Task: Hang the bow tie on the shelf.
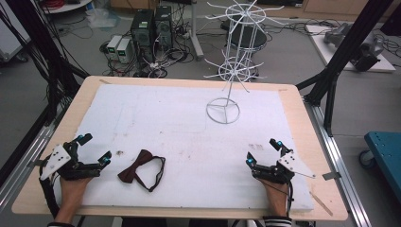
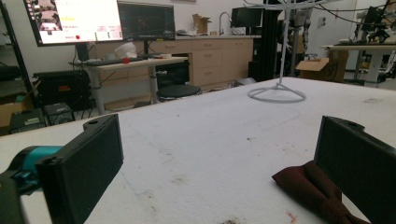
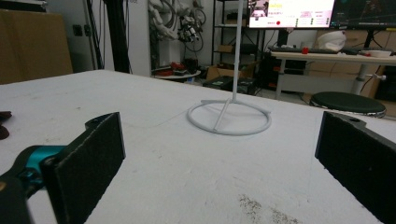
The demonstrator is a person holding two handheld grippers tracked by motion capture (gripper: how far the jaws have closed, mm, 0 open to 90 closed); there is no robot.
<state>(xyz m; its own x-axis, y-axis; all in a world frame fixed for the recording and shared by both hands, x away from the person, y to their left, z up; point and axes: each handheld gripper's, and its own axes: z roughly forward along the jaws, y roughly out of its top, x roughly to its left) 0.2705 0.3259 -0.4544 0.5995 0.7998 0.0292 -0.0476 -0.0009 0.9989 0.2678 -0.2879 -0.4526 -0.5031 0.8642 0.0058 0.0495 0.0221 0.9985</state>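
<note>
high view: the dark red bow tie [image 1: 141, 170] lies flat on the white pad [image 1: 179, 123], its black strap looped out beside it, well in front of the white wire rack [image 1: 231, 61] that stands at the far side of the pad. taking the bow tie as the landmark, the left gripper [image 1: 97, 149] rests just to its left, near but not touching it, jaws spread wide. the right gripper [image 1: 262, 151] sits well away to the bow tie's right, also spread wide and empty. judging from this, the work has not yet started: the bow tie is untouched, nothing hangs on the rack's arms, and picking up and hanging, if that is the aim, are all left to do.

left gripper view: the two black jaws stand far apart with bare pad between them. the bow tie [image 2: 317, 189] lies low on the right, just in front of the right-hand jaw; whether it touches that jaw is hard to tell. the rack's ring base [image 2: 276, 94] lies far beyond the bow tie.

right gripper view: the jaws are again wide apart, gripping nothing. the rack's base [image 3: 229, 117] lies ahead between them, and a dark edge at the far left [image 3: 3, 125] is probably the bow tie.
</note>
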